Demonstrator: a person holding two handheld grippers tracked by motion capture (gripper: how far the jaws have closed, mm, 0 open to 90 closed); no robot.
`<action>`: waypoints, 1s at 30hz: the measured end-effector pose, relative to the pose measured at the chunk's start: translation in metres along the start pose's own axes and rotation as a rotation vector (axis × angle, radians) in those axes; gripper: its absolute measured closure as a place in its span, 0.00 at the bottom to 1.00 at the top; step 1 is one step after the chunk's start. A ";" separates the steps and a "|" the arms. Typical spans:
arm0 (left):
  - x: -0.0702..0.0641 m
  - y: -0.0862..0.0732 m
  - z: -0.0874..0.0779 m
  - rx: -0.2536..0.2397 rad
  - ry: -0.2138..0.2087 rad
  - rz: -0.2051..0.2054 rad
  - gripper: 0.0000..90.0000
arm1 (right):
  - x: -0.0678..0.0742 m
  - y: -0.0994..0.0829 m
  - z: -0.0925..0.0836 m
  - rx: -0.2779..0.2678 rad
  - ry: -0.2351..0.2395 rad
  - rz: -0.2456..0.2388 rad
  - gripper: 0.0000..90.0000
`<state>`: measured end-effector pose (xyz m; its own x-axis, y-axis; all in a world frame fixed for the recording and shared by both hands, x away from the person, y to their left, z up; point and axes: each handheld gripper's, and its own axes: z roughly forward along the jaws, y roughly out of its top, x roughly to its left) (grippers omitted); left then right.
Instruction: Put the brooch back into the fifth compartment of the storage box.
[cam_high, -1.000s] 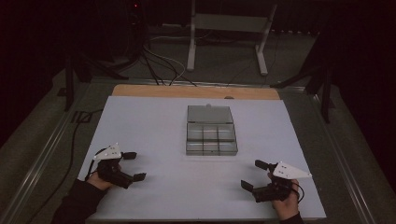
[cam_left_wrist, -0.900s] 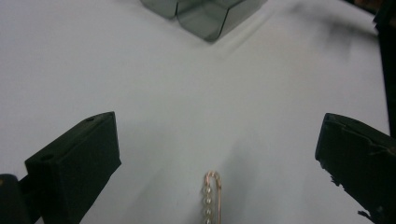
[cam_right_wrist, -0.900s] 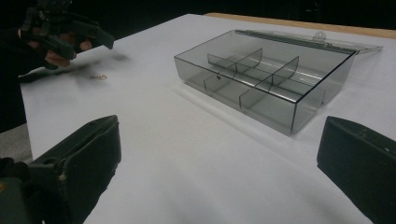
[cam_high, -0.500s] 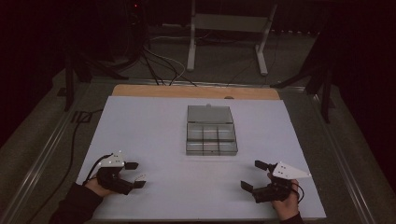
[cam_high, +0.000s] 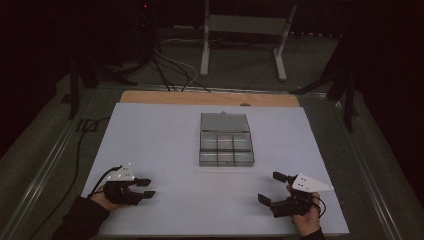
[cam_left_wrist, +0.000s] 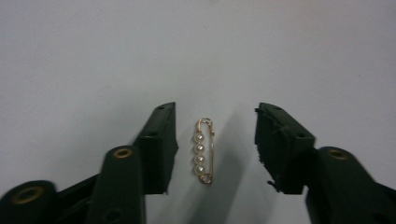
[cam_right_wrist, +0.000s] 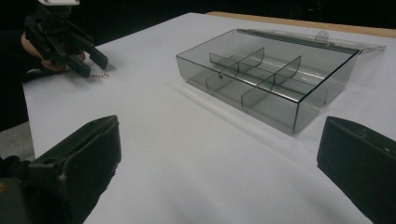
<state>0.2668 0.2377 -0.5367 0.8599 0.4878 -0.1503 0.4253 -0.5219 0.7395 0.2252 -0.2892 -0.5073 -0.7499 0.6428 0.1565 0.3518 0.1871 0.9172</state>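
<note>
We take the clear compartment box (cam_high: 226, 145) at the middle of the white surface (cam_high: 165, 130) as our landmark. It stands with its lid (cam_high: 224, 121) folded flat back on the far side, and its dividers split it into several small cells.

Well to the near left of the box we find the left gripper (cam_high: 148, 186), held low on the surface by a hand (cam_high: 107, 197) in a dark sleeve. In the left gripper view a small gold safety pin strung with four pearls (cam_left_wrist: 204, 151) lies flat on the surface between its two black jaws. The pin sits closer to the jaw at the left of that view than to the other, with white surface showing on both sides of it, so neither pad touches it. The jaws have just been closing in around the pin, yet a gap remains on each side; the gripper is spread and pinches nothing. From the right gripper view we see the same pin (cam_right_wrist: 100, 74) as a tiny glint at that gripper's tips, well away from the box.

Well to the near right of the box, the right gripper (cam_high: 273, 187) rests in the other hand (cam_high: 306, 219). Its jaws are spread wide, with only bare surface between them, and in its own view it looks toward the box.
</note>
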 end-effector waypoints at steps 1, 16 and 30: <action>0.000 0.000 0.001 0.009 0.006 0.009 0.63 | 0.000 0.000 0.000 -0.001 0.000 -0.002 0.00; 0.000 0.002 0.005 0.050 0.038 0.026 0.88 | 0.000 0.000 0.000 0.004 0.002 -0.002 0.00; 0.001 0.005 0.005 0.072 0.041 0.003 0.97 | 0.000 0.000 0.000 0.002 0.000 0.000 0.00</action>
<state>0.2711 0.2320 -0.5364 0.8496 0.5135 -0.1201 0.4432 -0.5720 0.6902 0.2257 -0.2891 -0.5072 -0.7501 0.6425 0.1568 0.3530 0.1885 0.9165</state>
